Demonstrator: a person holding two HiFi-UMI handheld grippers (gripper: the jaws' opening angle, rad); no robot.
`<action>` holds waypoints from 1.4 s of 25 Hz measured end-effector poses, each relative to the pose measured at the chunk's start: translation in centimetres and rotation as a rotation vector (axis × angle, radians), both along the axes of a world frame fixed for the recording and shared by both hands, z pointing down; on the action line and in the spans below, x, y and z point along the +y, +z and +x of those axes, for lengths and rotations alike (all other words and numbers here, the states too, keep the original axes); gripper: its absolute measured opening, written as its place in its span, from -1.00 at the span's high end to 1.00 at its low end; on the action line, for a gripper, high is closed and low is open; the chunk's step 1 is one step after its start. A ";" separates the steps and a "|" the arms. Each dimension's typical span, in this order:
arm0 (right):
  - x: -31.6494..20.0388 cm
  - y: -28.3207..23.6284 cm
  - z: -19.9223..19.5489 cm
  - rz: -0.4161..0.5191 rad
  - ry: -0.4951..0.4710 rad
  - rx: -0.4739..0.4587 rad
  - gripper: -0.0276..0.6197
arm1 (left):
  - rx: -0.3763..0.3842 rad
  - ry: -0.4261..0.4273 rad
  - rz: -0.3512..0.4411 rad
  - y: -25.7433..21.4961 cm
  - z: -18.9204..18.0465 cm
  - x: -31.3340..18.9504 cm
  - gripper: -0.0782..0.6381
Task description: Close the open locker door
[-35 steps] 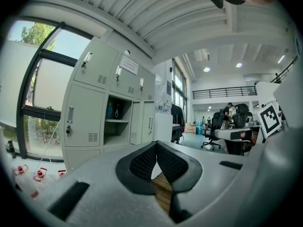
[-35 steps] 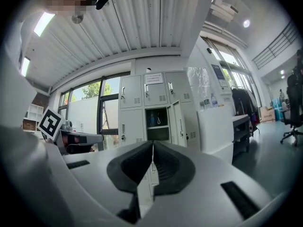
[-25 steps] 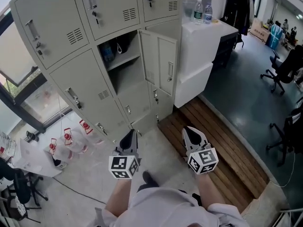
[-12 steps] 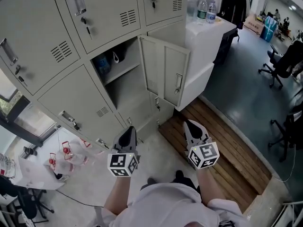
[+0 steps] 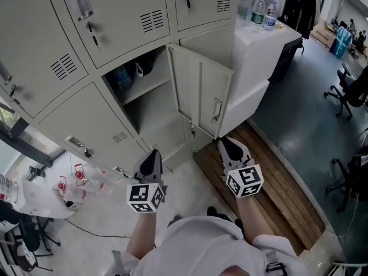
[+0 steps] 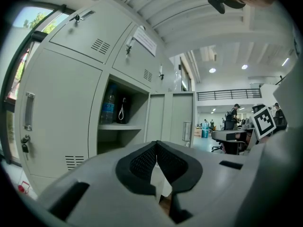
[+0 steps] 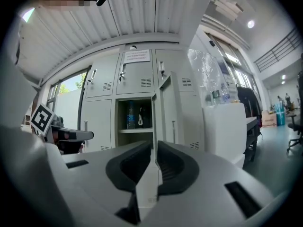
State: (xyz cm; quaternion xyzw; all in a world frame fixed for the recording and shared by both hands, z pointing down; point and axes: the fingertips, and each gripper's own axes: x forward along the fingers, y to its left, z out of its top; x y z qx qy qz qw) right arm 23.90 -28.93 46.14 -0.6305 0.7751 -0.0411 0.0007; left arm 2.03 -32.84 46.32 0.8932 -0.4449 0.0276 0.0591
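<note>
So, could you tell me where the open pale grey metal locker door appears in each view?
Head view: pale grey metal locker door, upper centre.
Left gripper view: door, just right of centre.
Right gripper view: door, centre.
Shared landmark: blue-labelled plastic bottle left of it.

Locker door (image 5: 201, 91) looks matt painted metal; floor boards (image 5: 283, 184) are wood, seemingly rough.

No legible text or numbers.

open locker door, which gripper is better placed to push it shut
Right, probably: the right gripper points at the door's free edge, while the left gripper faces the open compartment.
</note>
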 end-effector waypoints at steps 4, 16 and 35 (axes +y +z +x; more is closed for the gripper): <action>-2.6 0.3 2.2 -0.030 -0.042 -0.004 0.50 | -0.010 -0.035 -0.003 0.2 0.4 -0.4 0.76; -10.3 -0.3 5.4 -0.010 -0.079 0.062 0.36 | -0.045 -0.145 -0.014 0.4 -1.9 -0.3 0.76; -7.7 0.1 -3.0 -0.020 -0.145 0.084 0.62 | -0.030 -0.145 -0.032 1.4 -7.4 -0.9 0.76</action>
